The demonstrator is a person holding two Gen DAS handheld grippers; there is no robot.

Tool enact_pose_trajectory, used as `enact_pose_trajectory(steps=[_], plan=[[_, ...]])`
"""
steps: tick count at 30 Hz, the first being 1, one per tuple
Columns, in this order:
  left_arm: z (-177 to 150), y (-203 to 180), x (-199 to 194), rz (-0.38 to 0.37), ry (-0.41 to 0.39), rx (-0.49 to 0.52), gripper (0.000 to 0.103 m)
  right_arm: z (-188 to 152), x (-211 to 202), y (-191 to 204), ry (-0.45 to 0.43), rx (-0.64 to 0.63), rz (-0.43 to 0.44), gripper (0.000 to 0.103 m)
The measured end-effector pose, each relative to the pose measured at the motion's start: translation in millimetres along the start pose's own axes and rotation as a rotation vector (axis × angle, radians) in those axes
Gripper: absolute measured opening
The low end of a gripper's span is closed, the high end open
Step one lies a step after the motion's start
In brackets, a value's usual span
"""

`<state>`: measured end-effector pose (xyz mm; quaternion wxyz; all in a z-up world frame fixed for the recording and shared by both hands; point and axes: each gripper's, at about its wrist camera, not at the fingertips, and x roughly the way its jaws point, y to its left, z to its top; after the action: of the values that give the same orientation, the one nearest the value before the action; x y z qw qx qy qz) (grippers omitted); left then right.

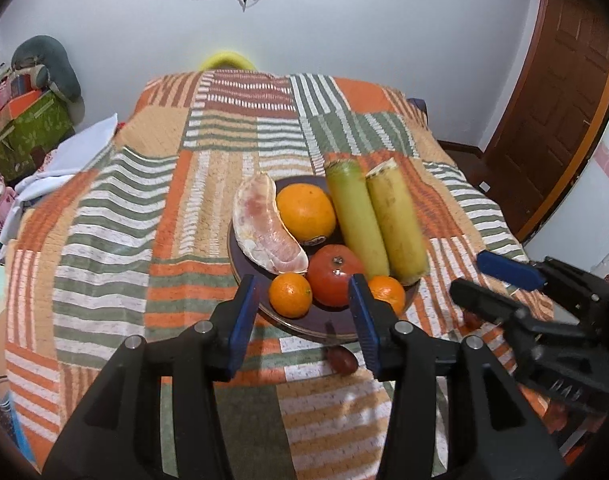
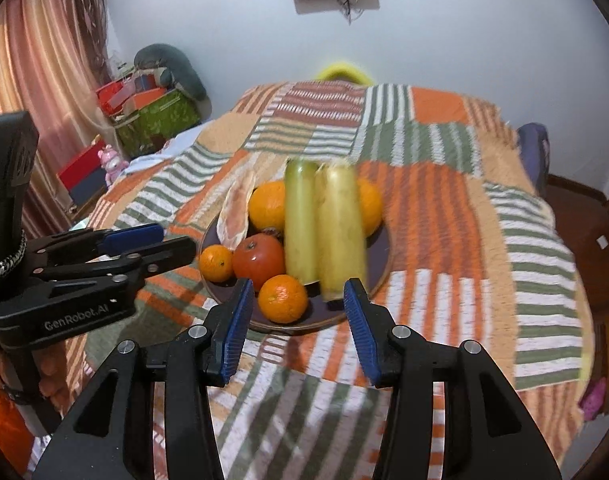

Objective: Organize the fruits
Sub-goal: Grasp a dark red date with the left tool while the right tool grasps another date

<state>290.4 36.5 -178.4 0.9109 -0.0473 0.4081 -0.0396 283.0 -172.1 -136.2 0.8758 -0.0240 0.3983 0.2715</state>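
My left jaws point(image 1: 302, 294) stand partly apart with nothing between them, and my right jaws point(image 2: 298, 298) likewise gape empty. Just beyond both pairs, on the striped patchwork bedspread point(image 1: 144, 200), sits the dark round plate point(image 1: 336, 322) carrying two long yellow-green stalks point(image 1: 378, 222), a large orange point(image 1: 306, 212), a red tomato-like fruit point(image 1: 334, 274), two small tangerines point(image 1: 290, 294) and a peeled pomelo segment point(image 1: 262, 226).
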Motion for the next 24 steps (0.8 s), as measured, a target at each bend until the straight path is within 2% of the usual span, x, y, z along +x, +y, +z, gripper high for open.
enact_pose_trajectory(steps=[3, 7, 12, 16, 24], plan=[[-1, -2, -16, -0.003, -0.017, -0.005, 0.046, 1, -20, -7, -0.034, 0.002, -0.030, 0.044], [-4, -6, -37, 0.000, -0.041, -0.006, 0.047, -2, -43, -21, -0.066, 0.019, -0.090, 0.050], [-12, -10, -44, 0.004, -0.039, -0.005, 0.053, -11, -53, -39, -0.057, 0.018, -0.156, 0.050], [-21, -12, -31, 0.005, 0.003, -0.006, 0.053, -24, -44, -50, -0.013, 0.021, -0.184, 0.050], [-47, -21, 17, 0.003, 0.127, -0.004, 0.053, -48, -23, -62, 0.060, 0.037, -0.164, 0.050]])
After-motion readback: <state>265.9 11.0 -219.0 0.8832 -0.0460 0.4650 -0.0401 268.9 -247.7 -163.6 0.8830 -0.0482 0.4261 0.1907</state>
